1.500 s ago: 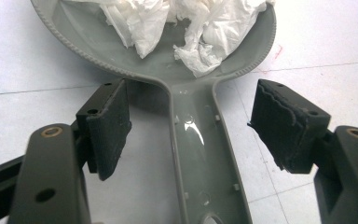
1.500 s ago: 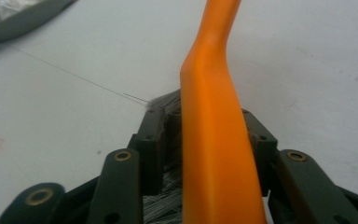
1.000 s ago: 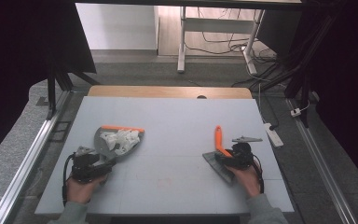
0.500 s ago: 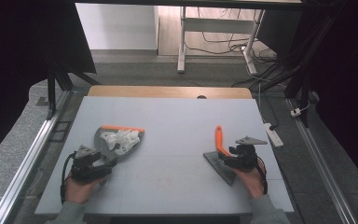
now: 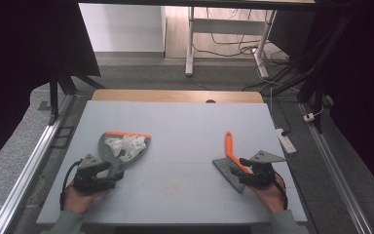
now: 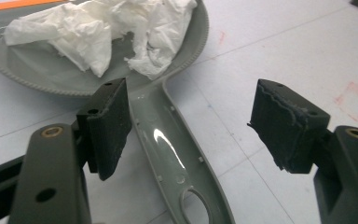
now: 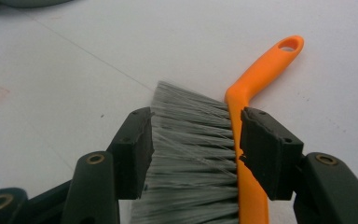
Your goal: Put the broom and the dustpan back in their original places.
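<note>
The brush (image 7: 205,163) is pinched across bristles and orange spine by the right gripper (image 7: 193,149), while the left gripper (image 6: 186,126) is spread astride the dustpan (image 6: 168,135) handle on the table (image 5: 185,126), so closing is called for next.

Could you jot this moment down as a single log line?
left gripper: open, jaws just closing astride dustpan handle | right gripper: shut on brush | tissue: in dustpan
</note>
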The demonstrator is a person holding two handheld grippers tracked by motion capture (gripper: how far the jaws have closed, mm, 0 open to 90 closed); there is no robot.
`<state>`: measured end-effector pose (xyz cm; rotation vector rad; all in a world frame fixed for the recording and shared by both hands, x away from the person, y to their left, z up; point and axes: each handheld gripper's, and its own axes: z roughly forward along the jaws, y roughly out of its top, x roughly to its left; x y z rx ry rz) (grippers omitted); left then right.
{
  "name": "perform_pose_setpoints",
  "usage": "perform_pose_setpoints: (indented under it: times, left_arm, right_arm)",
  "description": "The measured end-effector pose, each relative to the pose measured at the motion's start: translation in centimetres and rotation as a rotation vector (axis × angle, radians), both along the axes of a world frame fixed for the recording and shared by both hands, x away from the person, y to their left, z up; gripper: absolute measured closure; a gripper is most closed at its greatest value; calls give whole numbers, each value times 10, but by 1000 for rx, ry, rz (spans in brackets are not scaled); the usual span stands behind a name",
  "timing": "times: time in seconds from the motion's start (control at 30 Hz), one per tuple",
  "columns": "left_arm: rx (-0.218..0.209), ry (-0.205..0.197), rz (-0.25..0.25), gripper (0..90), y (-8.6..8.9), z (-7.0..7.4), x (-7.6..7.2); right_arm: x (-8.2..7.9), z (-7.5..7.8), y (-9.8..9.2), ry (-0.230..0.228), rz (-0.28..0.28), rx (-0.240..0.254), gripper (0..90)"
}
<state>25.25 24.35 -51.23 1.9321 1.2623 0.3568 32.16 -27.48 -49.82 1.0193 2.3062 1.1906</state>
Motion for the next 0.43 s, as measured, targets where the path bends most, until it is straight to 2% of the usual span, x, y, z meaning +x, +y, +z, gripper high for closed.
perform_pose_setpoints:
  times: [0.17,0.43]
  left_arm:
    - [3,3,-11,290,2,0,0]
    - [-2,3,-11,290,1,0,1]
  right_arm:
    - [-4,-1,-3,-16,33,-9,439]
    - [-5,-2,-3,-23,44,-8,439]
